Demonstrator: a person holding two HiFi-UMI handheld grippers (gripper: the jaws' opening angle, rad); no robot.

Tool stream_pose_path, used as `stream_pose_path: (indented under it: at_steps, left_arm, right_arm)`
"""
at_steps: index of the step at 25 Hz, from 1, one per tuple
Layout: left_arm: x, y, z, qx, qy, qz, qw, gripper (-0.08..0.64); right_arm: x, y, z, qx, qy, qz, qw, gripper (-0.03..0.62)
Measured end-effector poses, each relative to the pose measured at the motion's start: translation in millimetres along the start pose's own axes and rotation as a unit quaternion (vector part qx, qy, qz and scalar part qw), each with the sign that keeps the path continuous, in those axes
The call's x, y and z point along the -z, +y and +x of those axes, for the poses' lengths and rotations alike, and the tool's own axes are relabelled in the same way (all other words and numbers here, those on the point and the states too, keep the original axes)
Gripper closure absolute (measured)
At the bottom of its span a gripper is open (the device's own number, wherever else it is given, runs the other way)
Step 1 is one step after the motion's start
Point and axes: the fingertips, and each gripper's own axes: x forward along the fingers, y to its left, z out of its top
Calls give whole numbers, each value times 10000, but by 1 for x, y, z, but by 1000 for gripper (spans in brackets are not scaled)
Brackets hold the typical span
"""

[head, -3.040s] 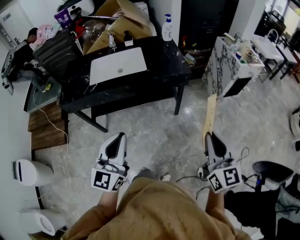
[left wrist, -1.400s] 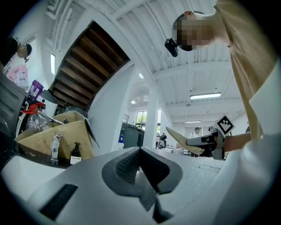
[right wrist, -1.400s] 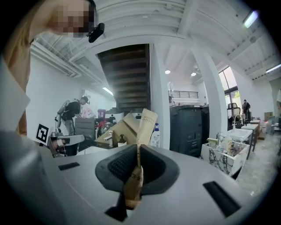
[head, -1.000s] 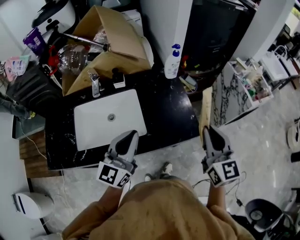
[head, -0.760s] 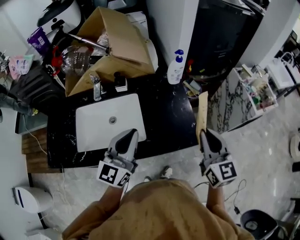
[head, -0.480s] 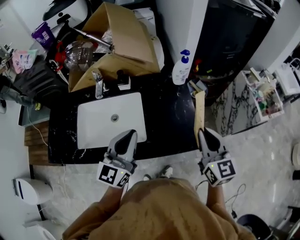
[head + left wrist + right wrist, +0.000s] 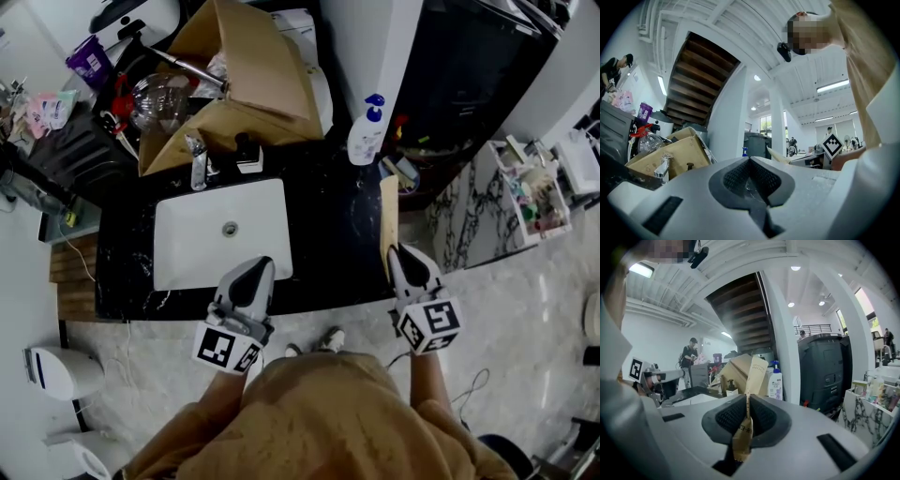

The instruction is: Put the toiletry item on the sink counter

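Observation:
A long flat tan paper packet (image 7: 388, 211), the toiletry item, sticks out forward from my right gripper (image 7: 397, 255), whose jaws are shut on its near end. In the right gripper view the packet (image 7: 752, 376) stands upright between the pads. It hangs over the right part of the black sink counter (image 7: 337, 234), close to the counter's right edge. My left gripper (image 7: 253, 278) is shut with nothing in it, over the counter's front edge just below the white basin (image 7: 220, 230).
A tap (image 7: 198, 161) and a small dark pump bottle (image 7: 247, 153) stand behind the basin. A white pump bottle with a blue top (image 7: 366, 131) is at the counter's back right. An open cardboard box (image 7: 239, 70) sits behind, a marble-patterned cart (image 7: 511, 187) to the right.
The counter has come closer under me. My right gripper has carried the packet leftward and forward, from beside the counter's right edge to over its right part. The left gripper has kept its place.

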Motion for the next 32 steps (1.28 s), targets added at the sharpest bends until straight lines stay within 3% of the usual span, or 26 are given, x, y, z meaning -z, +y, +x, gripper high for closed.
stream_pose_path:
  at_steps: [12, 23, 28, 32]
  left_arm:
    - [-1, 10, -28, -294, 78, 38, 9995, 557]
    - [5, 15, -47, -548, 175, 106, 9983, 557]
    - [16, 18, -58, -675, 439, 127, 9967, 557]
    - [10, 19, -56, -725, 278, 142, 9969, 557]
  right_arm:
    - [48, -17, 62, 73, 568, -65, 9983, 561]
    - [115, -16, 109, -50, 1384, -310, 9899, 561]
    - [138, -17, 121, -37, 1631, -350, 9860, 561]
    - [147, -17, 132, -17, 1787, -404, 9831, 561]
